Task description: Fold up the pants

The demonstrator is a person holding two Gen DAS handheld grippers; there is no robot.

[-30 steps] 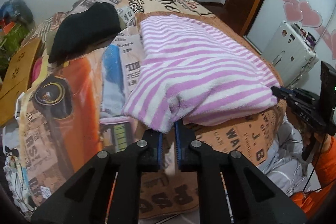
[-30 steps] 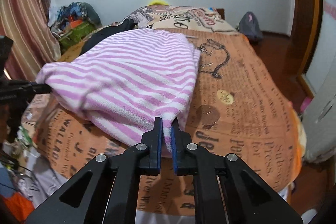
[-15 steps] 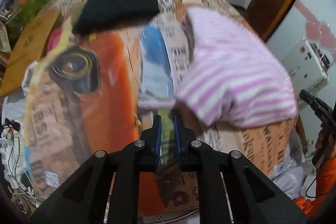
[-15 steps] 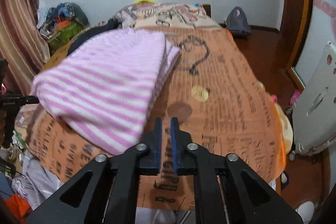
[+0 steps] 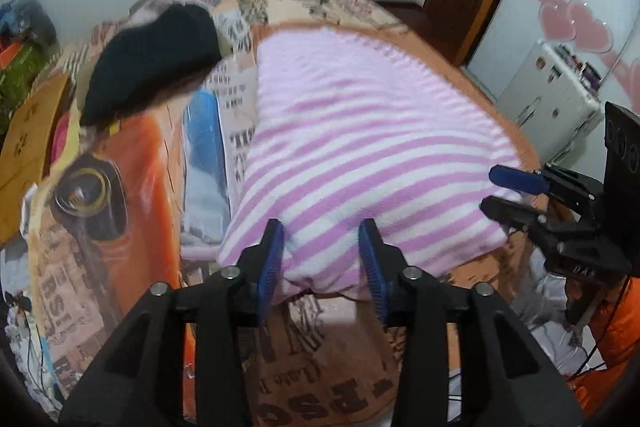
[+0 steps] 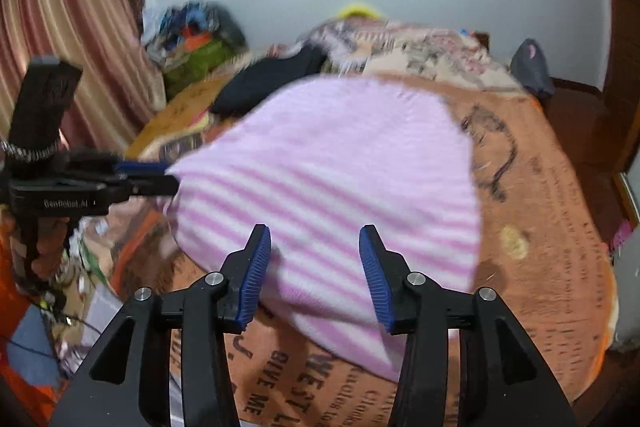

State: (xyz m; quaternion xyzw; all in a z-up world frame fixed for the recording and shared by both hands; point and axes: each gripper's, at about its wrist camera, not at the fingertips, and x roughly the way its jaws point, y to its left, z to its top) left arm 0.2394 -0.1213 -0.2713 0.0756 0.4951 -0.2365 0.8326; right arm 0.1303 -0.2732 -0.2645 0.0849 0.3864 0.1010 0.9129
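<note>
The pants (image 5: 360, 155), pink and white striped fleece, lie folded into a thick pad on the bed (image 5: 132, 195), over a printed orange and brown blanket (image 6: 540, 227). In the left wrist view they fill the middle of the picture, their near edge at about 6 o'clock just in front of the left gripper (image 5: 320, 259). Its jaws have just been opening and now stand apart, the blue fingers (image 5: 270, 259) on either side of that near edge without pressing on it. At 3 o'clock in the same view the right gripper (image 5: 504, 191) sits at the right corner of the pants. In its own view the right gripper (image 6: 316, 271) has also just been opening; its fingers (image 6: 374, 275) are spread with the striped cloth showing between them, and they seem clear of it, though blur makes the contact hard to judge. A black garment (image 5: 152, 59) lies on the bed at about 10 o'clock from the pants, near but apart. A curtain (image 6: 76, 39) hangs at 10 o'clock in the right view.
</note>
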